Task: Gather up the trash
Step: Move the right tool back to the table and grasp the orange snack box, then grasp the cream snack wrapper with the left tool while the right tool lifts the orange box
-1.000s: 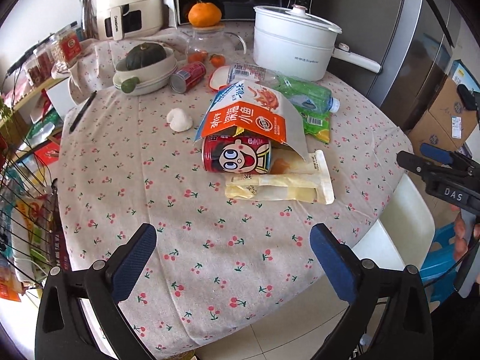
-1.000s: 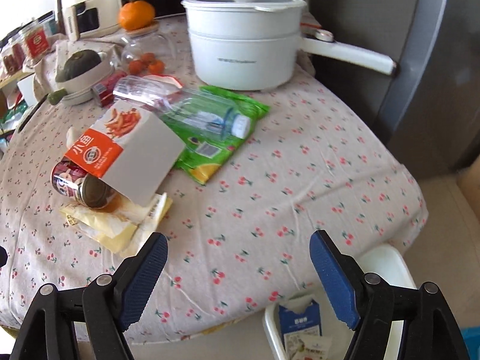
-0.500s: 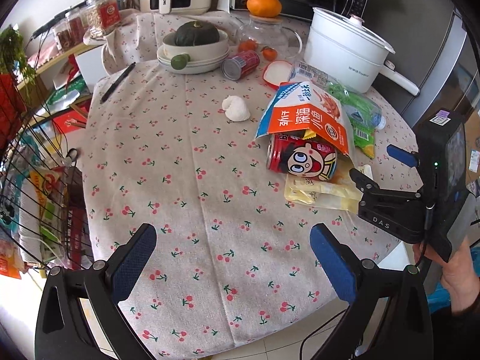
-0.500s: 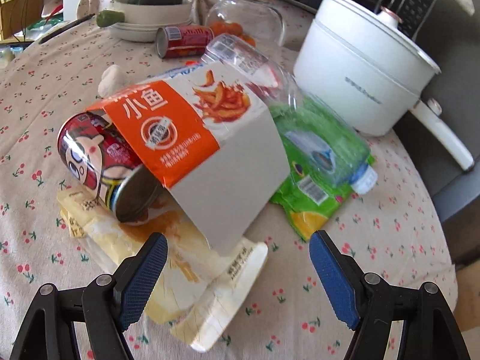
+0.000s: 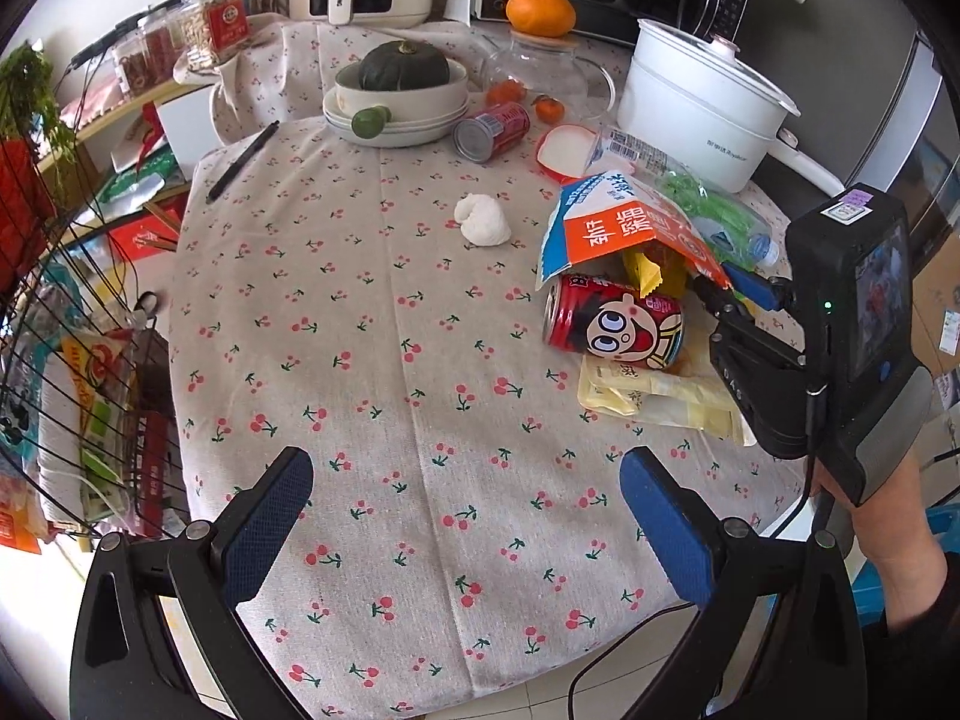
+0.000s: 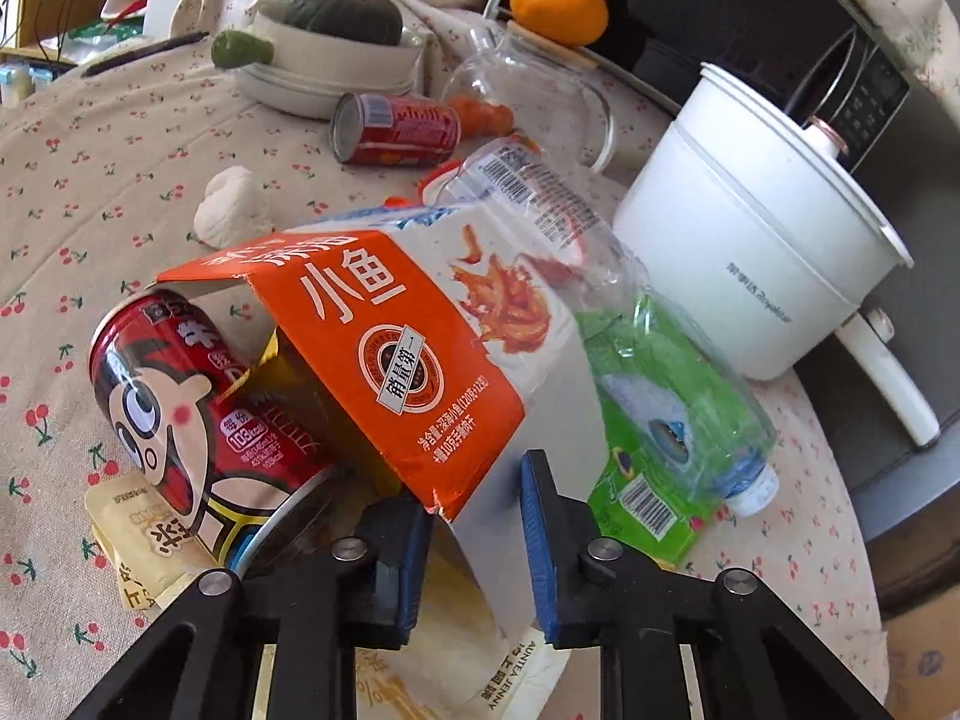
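Observation:
Trash lies in a pile on the cherry-print tablecloth (image 5: 372, 360): an orange and white snack box (image 6: 420, 348) (image 5: 624, 228) draped over a red cartoon can (image 6: 192, 414) (image 5: 612, 324), a yellow pouch (image 5: 654, 396) under them, a clear plastic bottle (image 6: 630, 324) and a green wrapper (image 6: 648, 498). My right gripper (image 6: 474, 516) has its jaws narrowed around the box's lower edge, with gaps still showing beside the cardboard. It also shows in the left wrist view (image 5: 720, 294). My left gripper (image 5: 462, 516) is open and empty above the table's near edge.
A second red can (image 5: 492, 129), a white crumpled tissue (image 5: 483, 219), a bowl with a dark squash (image 5: 402, 78), a glass jar (image 6: 528, 90) with an orange, a white pot (image 5: 696, 102) and a pen (image 5: 240, 162) sit farther back. A wire rack (image 5: 66, 360) stands left.
My right gripper moved in to the snack box and its jaws narrowed around the box's edge. My left gripper drifted left, still open.

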### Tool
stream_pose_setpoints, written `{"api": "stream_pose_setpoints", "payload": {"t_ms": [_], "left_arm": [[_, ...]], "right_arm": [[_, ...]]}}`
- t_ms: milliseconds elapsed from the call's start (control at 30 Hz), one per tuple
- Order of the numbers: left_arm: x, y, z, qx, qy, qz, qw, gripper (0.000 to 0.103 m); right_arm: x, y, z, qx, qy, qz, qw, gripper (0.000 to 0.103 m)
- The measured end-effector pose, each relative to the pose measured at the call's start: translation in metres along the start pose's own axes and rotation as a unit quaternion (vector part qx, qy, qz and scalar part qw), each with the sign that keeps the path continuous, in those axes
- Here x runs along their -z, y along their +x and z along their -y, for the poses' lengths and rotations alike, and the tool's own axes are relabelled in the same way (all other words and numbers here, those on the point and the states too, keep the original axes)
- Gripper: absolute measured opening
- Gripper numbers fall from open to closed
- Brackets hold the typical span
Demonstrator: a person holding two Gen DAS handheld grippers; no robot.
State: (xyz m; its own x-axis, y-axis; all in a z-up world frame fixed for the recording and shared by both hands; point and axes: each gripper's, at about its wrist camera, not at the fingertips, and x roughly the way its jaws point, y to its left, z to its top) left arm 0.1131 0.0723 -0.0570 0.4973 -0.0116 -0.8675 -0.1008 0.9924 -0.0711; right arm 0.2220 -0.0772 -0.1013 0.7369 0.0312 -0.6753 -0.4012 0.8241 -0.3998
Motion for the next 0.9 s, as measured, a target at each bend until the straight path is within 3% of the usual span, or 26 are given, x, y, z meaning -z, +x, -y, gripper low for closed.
{"api": "stream_pose_setpoints", "payload": {"t_ms": [200, 533, 767, 900], "left_arm": [[0.003, 0.007, 0.014, 0.018, 0.018, -0.009, 0.9997, 0.103], [0.011, 0.029, 0.068, 0.054, 0.108, -0.007, 0.9926, 0.102], [0.011, 0.047, 0.109, 0.069, 0.157, -0.019, 0.9850, 0.084], [0.012, 0.056, 0.133, 0.102, 0.150, -0.029, 0.9830, 0.080]], "right_arm": [[-0.001, -0.039, 0.031, -0.010, 0.048, 0.030, 0.998, 0.007], [0.026, -0.106, 0.100, -0.030, 0.150, 0.027, 0.988, 0.006], [0.062, -0.140, 0.148, -0.008, 0.181, 0.023, 0.983, 0.005], [0.086, -0.150, 0.174, 0.000, 0.202, 0.011, 0.979, 0.005]]}}
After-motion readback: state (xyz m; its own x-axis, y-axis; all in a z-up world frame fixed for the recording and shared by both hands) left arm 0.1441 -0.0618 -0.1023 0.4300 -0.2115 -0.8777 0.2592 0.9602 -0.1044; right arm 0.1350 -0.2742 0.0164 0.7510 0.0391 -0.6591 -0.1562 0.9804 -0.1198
